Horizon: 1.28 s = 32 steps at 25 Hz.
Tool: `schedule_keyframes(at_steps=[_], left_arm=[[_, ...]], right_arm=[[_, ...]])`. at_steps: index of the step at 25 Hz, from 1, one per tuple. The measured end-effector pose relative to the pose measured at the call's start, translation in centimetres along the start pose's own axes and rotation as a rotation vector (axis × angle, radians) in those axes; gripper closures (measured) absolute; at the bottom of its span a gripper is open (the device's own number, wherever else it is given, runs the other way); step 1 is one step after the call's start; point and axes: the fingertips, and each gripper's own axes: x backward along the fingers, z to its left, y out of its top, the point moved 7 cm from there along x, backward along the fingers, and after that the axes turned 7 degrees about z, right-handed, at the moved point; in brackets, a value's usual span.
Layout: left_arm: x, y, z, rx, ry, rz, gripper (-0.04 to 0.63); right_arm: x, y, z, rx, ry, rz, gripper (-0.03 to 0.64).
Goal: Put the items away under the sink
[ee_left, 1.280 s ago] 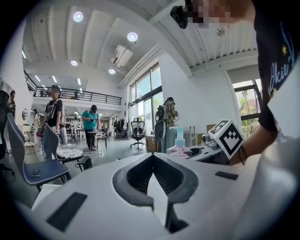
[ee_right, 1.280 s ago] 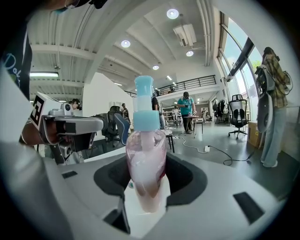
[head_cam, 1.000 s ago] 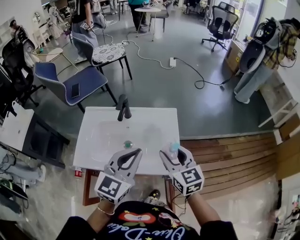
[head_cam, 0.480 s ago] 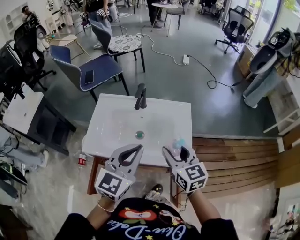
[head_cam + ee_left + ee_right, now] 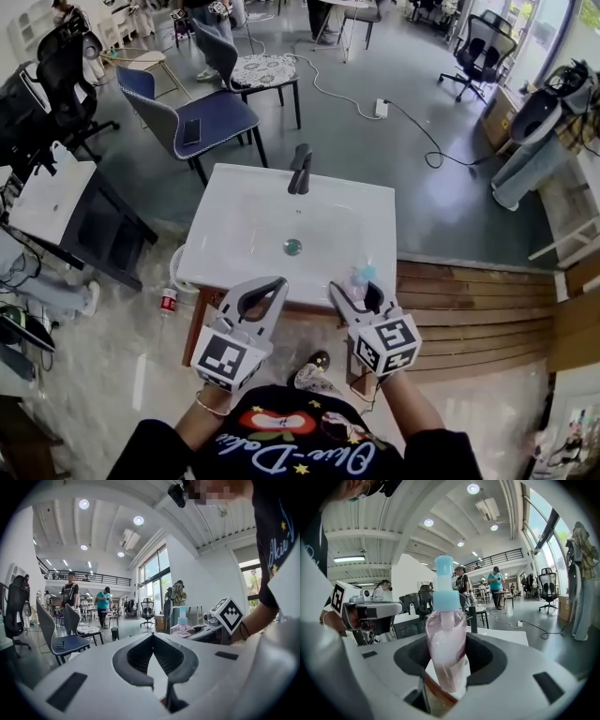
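Carrying is judged to be the step in hand: the bottle (image 5: 446,644) is grasped upright between the jaws of the right gripper (image 5: 353,286), whose pads press on its pink body below the blue cap. It is held at the near edge of the sink (image 5: 225,253), toward the right corner, and appears lifted rather than set down. The left gripper (image 5: 277,282) is clenched on nothing; its jaw tips are seen to meet in its own view, with only the room beyond them. It is held beside the right one, near the middle of the same near edge. Both grippers are pointed away from the person, close to level and tipped slightly down, with the marker cubes turned back toward the body and the forearms drawn in close to the chest. The basin is bare apart from the tap (image 5: 300,169) at its far edge. Of the space below, only part of a wooden frame (image 5: 200,328) is shown at the near left corner; the rest is hidden by the basin, so it cannot be told whether a door or a shelf is there. The next move is judged to call for the bottle to be lowered past the near edge and brought in under the basin. It should be kept upright and firmly gripped until it is stood on whatever surface is found there. The empty left gripper is free to be used if something must be opened first.
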Motion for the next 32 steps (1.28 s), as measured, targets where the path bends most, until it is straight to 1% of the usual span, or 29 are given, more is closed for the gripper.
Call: schedule_keyframes(at_steps=[10, 17, 21, 32], left_arm=[[3.9, -1.2, -0.6, -0.002, 0.026, -0.009, 0.588], [5.9, -1.3, -0.9, -0.005, 0.043, -0.01, 0.588], [6.9, -1.4, -1.1, -0.005, 0.039, -0.026, 0.588], [9.5, -2.6, -1.4, 0.003, 0.034, -0.034, 0.588]], right_arm=[[1.2, -0.5, 3.5, 0.017, 0.022, -0.002, 0.407], [1.9, -0.4, 5.4, 0.029, 0.028, -0.011, 0.407], [2.4, -0.4, 6.4, 0.033, 0.03, -0.011, 0.407], [3.4, -0.9, 9.1, 0.053, 0.016, -0.012, 0.407]])
